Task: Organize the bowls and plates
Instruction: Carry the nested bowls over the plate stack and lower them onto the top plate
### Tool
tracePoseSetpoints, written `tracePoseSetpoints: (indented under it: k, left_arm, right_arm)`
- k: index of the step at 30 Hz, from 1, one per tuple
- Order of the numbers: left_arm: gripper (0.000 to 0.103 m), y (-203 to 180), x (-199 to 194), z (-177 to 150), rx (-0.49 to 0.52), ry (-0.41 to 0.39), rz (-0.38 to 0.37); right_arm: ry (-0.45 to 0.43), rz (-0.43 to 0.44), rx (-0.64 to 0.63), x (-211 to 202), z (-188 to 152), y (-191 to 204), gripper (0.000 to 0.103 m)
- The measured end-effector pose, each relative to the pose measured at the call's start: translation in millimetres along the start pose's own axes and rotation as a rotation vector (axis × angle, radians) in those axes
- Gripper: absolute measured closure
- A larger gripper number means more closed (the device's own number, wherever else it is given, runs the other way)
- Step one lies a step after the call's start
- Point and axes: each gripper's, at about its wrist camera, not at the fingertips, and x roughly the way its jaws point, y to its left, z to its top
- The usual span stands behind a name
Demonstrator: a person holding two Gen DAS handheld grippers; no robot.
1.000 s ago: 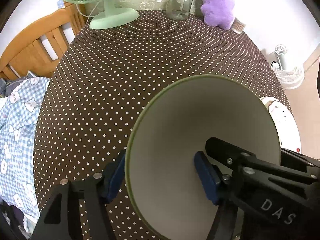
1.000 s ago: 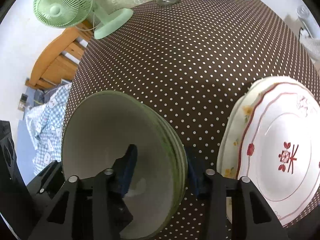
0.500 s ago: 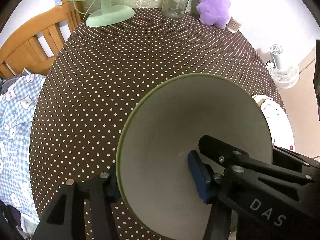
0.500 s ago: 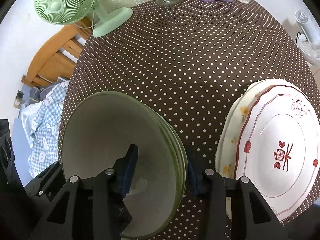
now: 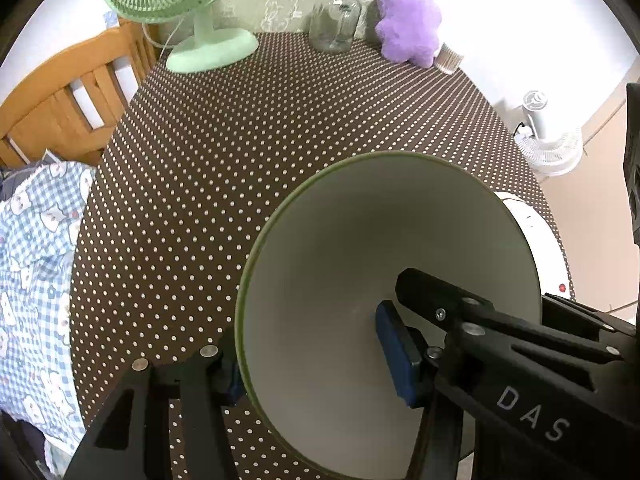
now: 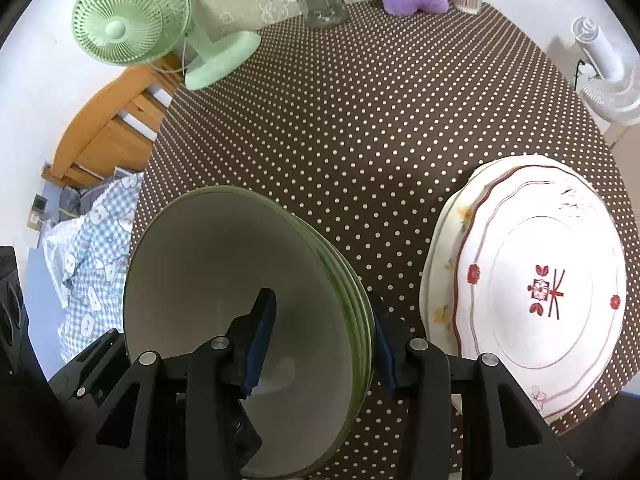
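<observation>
The stack of green bowls hung over the near edge of the dotted table, both grippers clamped on opposite walls, the left gripper having just closed, the right gripper beside stacked plates, apparently sharing the weight.

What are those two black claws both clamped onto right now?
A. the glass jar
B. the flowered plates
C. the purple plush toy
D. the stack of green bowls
D: the right gripper and the left gripper each pinch a side wall of the stack of green bowls, one pad inside and one outside, while the plates lie beside it.
</observation>
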Motion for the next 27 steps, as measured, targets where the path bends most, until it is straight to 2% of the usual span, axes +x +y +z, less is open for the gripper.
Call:
tracePoseSetpoints:
  k: [12, 27]
  left_arm:
    - [0.048, -26.8, -28.7, -3.9, 0.005, -0.051, 0.011]
    - [0.048, -87.7, -32.2, -3.7, -0.030, -0.084, 0.020]
  right_arm:
    - [-0.052, 0.007, -0.004, -40.2, -2.8, -8.1, 0.055]
    - [-0.072, 0.012, -0.052, -80.0, -2.1, -64.1, 0.055]
